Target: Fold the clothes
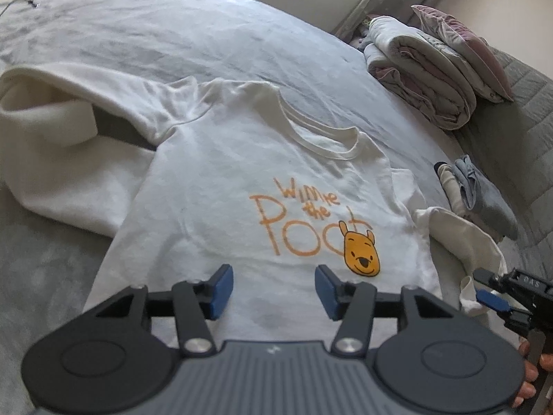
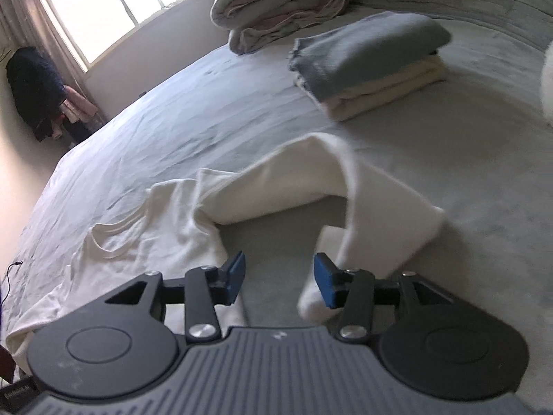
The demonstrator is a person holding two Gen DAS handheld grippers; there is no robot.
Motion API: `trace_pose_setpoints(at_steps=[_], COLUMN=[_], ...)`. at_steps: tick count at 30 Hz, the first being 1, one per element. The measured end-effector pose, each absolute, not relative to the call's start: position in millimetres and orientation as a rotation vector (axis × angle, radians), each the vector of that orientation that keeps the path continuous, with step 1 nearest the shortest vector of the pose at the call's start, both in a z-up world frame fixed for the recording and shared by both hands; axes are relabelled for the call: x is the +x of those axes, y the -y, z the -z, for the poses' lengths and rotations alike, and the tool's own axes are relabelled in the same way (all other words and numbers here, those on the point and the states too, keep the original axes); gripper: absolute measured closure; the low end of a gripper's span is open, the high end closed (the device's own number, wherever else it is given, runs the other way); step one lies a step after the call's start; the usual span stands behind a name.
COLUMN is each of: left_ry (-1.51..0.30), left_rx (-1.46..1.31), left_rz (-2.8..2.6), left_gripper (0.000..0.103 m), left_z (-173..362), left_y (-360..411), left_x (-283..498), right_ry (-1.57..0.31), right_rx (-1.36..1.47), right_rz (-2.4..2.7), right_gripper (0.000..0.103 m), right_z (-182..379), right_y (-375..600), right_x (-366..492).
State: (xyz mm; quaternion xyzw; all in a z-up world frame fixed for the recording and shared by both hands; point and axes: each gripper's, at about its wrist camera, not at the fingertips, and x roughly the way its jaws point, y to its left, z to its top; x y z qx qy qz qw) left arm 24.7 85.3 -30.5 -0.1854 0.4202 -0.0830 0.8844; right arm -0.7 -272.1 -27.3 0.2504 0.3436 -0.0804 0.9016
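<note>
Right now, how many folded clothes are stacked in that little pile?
2: a grey-blue one on top, a cream one under it, beyond the white shirt. More may hide inside.

shirt [image 1: 242, 180] on bed [image 1: 138, 34] — folded stack [image 1: 484, 193] right

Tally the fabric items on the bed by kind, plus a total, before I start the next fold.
White T-shirt spread out, with orange print: 1
Folded clothes in the small stack, a grey-blue piece on a cream one: 2
Rolled quilt bundle: 1
Pink pillow on the bundle: 1
Total: 5
</note>
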Motion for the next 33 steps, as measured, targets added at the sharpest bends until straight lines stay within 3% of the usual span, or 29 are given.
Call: trace_pose_setpoints(at_steps=[20,33], left_ry=[-0.831,-0.843], left_rx=[-0.287,-0.345], left_rz=[0.156,0.243], left_gripper=[0.049,0.049], left_z=[29.6,17.7], left_y=[-62.1,-49.5], left_x=[13.3,9.6], right_ry=[-0.71,-0.616], right_rx=[0.567,0.6], right_rz=[0.228,0.277], right_gripper=[0.054,0.054], right_z=[34.7,19.6], right_y=[342.3,381.0], right_x=[-9.7,-36.4])
